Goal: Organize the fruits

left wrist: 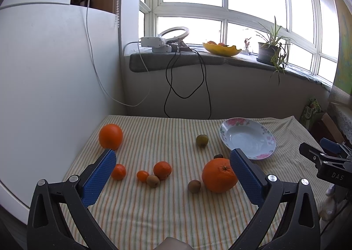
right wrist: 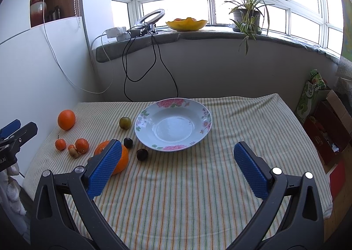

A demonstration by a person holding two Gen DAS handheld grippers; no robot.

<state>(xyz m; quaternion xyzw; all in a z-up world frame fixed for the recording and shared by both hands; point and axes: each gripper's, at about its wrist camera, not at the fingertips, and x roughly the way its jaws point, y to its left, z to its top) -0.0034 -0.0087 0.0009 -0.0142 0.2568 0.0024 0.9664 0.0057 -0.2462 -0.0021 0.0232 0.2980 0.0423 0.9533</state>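
Both grippers hover wide open and empty — the left gripper point(left wrist: 172, 161) over the scattered fruit, the right gripper point(right wrist: 177, 154) before the bare floral plate point(right wrist: 154, 108). Oranges point(left wrist: 219, 174), tangerines point(left wrist: 162, 170), kiwis point(left wrist: 194, 185) and a green plum point(left wrist: 201, 140) lie on the striped counter point(right wrist: 198, 184) — all left of the plate.
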